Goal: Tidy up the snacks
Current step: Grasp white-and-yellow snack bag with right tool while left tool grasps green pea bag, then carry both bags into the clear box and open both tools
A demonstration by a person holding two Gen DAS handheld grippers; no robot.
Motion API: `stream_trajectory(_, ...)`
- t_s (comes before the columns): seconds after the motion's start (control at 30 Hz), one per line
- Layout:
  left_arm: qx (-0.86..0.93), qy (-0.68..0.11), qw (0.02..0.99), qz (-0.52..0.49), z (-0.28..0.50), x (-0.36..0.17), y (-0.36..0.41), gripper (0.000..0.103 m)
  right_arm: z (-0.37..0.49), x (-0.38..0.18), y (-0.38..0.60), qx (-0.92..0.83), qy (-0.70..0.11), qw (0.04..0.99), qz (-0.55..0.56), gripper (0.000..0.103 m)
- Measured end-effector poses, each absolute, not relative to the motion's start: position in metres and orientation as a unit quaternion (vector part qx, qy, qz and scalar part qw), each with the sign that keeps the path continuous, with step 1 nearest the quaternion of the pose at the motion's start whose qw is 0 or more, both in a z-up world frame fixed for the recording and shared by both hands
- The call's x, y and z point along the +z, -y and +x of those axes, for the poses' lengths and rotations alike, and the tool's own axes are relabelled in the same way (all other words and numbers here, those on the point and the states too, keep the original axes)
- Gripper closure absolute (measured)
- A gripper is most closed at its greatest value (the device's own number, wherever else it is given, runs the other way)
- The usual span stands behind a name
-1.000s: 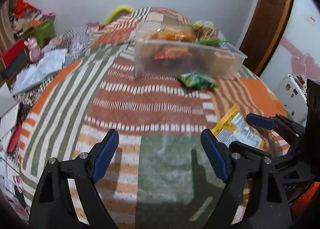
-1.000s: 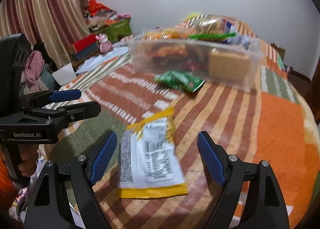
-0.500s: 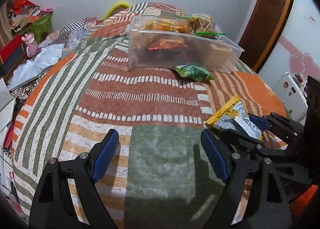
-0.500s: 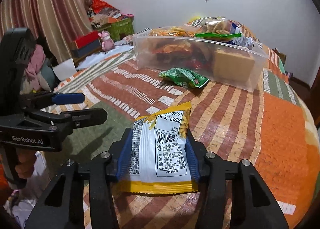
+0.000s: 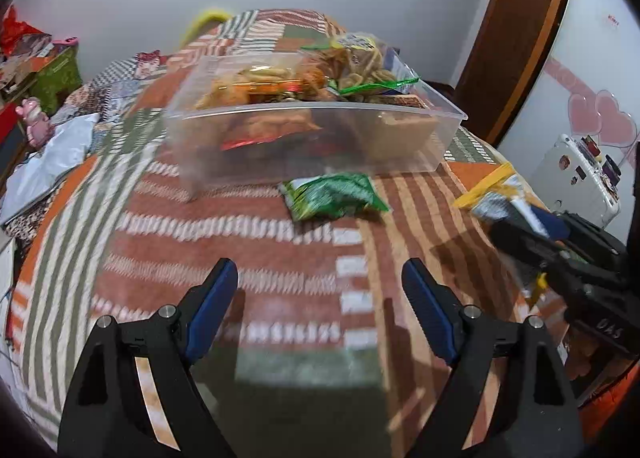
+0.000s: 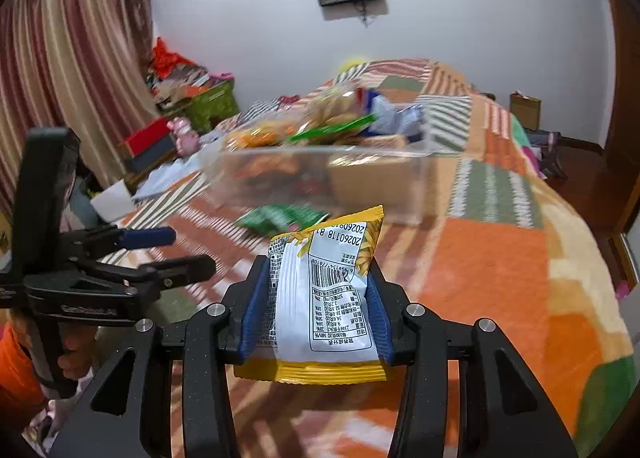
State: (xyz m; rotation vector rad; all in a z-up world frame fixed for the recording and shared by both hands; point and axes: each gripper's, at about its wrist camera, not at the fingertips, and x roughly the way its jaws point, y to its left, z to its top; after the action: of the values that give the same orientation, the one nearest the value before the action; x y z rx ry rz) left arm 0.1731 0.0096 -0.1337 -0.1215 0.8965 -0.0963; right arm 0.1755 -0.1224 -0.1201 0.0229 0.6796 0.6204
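My right gripper [image 6: 316,298] is shut on a yellow and white snack packet [image 6: 332,290] and holds it above the striped blanket. The packet also shows in the left wrist view [image 5: 496,193] at the right, in the right gripper's [image 5: 532,225] fingers. A clear plastic bin [image 5: 312,145] full of snack bags sits further back on the bed; it also shows in the right wrist view [image 6: 320,177]. A green snack packet [image 5: 334,195] lies on the blanket just in front of the bin, also in the right wrist view [image 6: 280,217]. My left gripper [image 5: 320,298] is open and empty, above the blanket short of the green packet.
The bed's patchwork blanket [image 5: 240,250] drops off at the left and right edges. Boxes, a pink toy [image 5: 38,125] and clutter lie on the floor left of the bed. A brown door [image 5: 516,25] and a white appliance [image 5: 576,173] stand at the right.
My right gripper closed on the yellow packet and lifted it off the blanket toward the bin. My left gripper moved forward toward the green packet, staying open.
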Motion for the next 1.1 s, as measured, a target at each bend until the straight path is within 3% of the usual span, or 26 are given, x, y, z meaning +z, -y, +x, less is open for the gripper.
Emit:
stream_trajectory(0.6, -0.033, -0.479, 0.875, -0.067, 0.271, -0.165, 0.009, 0.019, 0.211, -0.126, 0.153, 0.279, -0.329, 0.902, 0.040, 0.061)
stream_trajectory(0.87, -0.038, -0.465, 0.884, -0.043, 0.262, -0.167, 0.017, 0.037, 0.211, -0.124, 0.150, 0.280, -0.328, 0.901, 0.037, 0.061)
stream_trajectory(1.1, -0.060, -0.454, 0.888, -0.048, 0.233, -0.155, 0.013, 0.043, 0.210, -0.116, 0.148, 0.276, -0.321, 0.905, 0.035, 0.061)
